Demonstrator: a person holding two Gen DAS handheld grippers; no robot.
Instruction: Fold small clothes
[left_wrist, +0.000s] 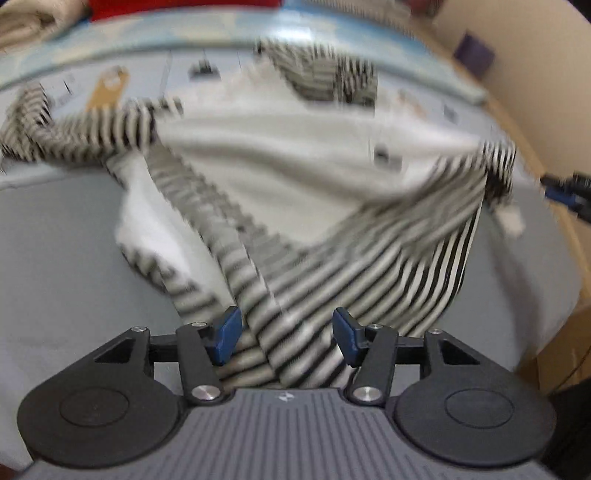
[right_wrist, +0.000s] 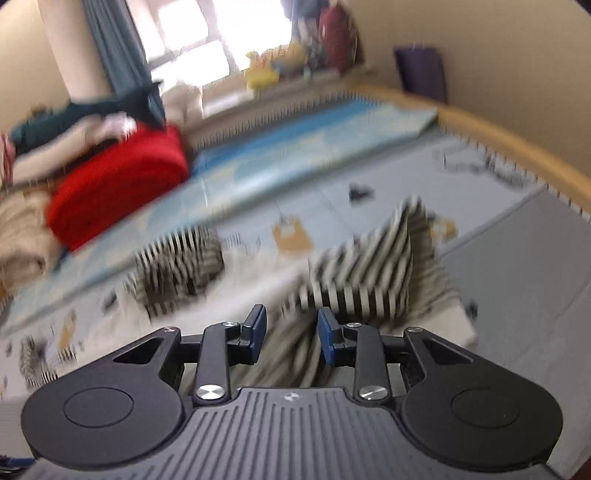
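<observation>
Motion blur smears the striped garment on the grey mat. Left tool gapes over its hem, gripping nothing; right tool part-open, empty.

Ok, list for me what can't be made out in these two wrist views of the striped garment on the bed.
- Left wrist view: the striped garment runs under the left gripper; its near edge is hidden by the gripper body.
- Left wrist view: small printed marks on the grey mat are smeared by motion blur.
- Right wrist view: whether cloth touches the pads of the right gripper; blur hides it.
- Right wrist view: the windowsill items are too blurred to name.
</observation>
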